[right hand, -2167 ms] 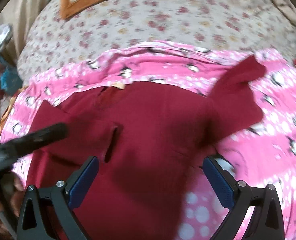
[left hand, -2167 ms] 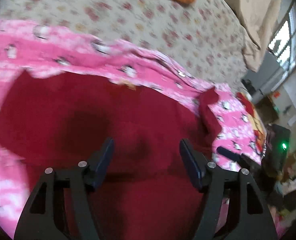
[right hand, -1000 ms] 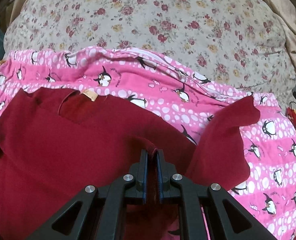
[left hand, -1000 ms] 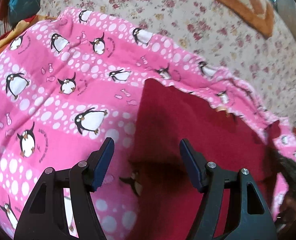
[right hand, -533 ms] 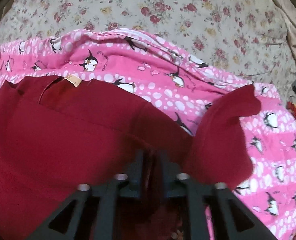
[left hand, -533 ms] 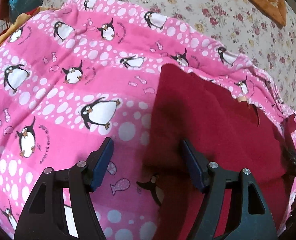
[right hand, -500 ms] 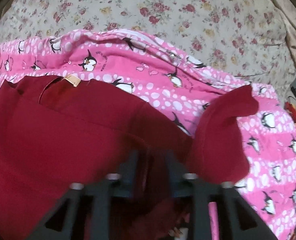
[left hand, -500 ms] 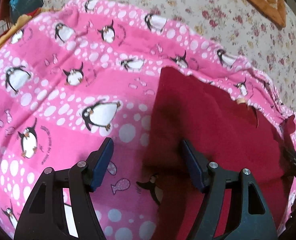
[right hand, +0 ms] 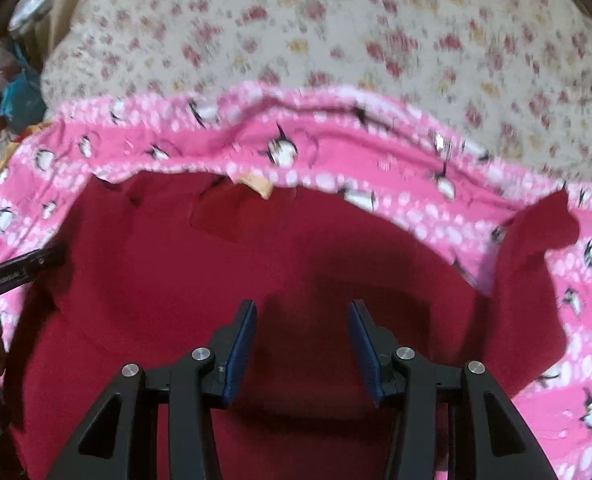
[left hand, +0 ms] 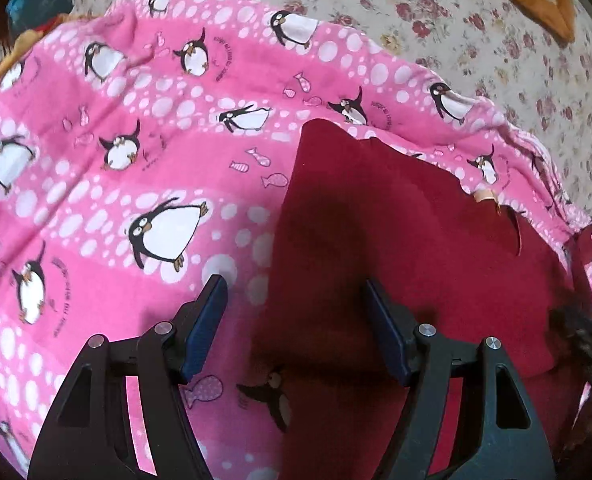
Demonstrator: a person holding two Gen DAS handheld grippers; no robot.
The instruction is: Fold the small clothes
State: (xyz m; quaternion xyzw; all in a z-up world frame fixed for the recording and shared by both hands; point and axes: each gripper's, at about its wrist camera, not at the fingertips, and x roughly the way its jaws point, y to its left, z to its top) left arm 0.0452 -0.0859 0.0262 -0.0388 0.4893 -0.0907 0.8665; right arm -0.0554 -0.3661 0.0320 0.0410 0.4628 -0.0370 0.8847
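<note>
Left wrist view shows the left tongs (left hand: 293,324) spread wide, holding nothing, straddling the left edge of the red shirt (left hand: 416,248), which lies flat on the pink penguin blanket (left hand: 95,184) over the bed. The right tongs (right hand: 302,344) hover parted and empty above the shirt's middle. Judging by this, a side fold is being set up; next, pinch that left edge. The right sleeve (right hand: 536,248) sticks out unfolded. Blanket lies bare leftward.
</note>
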